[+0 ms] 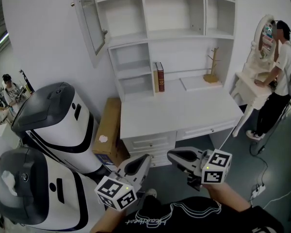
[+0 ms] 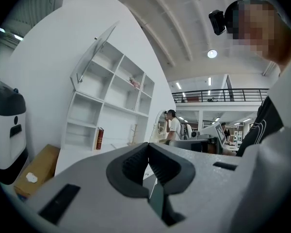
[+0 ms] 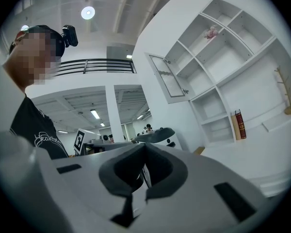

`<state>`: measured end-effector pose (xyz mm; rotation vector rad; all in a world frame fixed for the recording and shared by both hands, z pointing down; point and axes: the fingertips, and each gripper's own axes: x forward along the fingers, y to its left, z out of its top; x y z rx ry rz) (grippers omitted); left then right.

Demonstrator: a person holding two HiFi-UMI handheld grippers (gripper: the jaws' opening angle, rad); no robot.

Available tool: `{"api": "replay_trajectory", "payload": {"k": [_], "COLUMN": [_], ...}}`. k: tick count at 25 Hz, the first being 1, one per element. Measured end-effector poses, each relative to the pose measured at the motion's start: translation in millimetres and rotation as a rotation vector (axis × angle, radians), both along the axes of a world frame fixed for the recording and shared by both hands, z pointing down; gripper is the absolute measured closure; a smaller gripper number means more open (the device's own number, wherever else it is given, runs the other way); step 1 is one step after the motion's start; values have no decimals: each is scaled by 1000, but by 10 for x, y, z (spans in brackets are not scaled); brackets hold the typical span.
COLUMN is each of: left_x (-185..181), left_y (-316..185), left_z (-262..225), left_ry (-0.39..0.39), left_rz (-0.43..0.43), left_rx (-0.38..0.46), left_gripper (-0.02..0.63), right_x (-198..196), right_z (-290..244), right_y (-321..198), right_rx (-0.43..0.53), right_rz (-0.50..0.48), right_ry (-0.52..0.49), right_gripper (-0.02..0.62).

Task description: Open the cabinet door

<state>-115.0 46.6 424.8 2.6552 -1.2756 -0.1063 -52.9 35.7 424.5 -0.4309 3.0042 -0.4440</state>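
Note:
The white shelf unit rises over a white desk. Its glass cabinet door at the upper left stands swung out from the frame. The door also shows in the left gripper view and the right gripper view. Both grippers are held low, close to my body and well short of the desk. My left gripper is shut with nothing in it. My right gripper has its jaws together and is empty too. The two tips point toward each other.
Two white-and-black machines stand at the left, with a cardboard box leaning beside the desk. Books and a wooden stand sit on the desk. A person stands by a white vanity at the right. A cable and power strip lie on the floor.

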Motion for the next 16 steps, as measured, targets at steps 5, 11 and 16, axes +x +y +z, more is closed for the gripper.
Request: {"api": "replay_trajectory", "payload": {"k": [5, 11, 16], "left_x": [77, 141, 160], "left_y": [61, 120, 107], "left_z": [-19, -36, -39], "left_ry": [-6, -7, -4], "left_rz": [9, 11, 0], "left_rx": [9, 10, 8], "left_gripper": [601, 601, 601], "right_x": [98, 123, 152], "right_z": [-13, -12, -21], "right_y": [50, 93, 72], "right_rx": [11, 13, 16], "right_rz": [12, 10, 9], "right_ry": [-3, 1, 0], "right_gripper": [591, 591, 591]}}
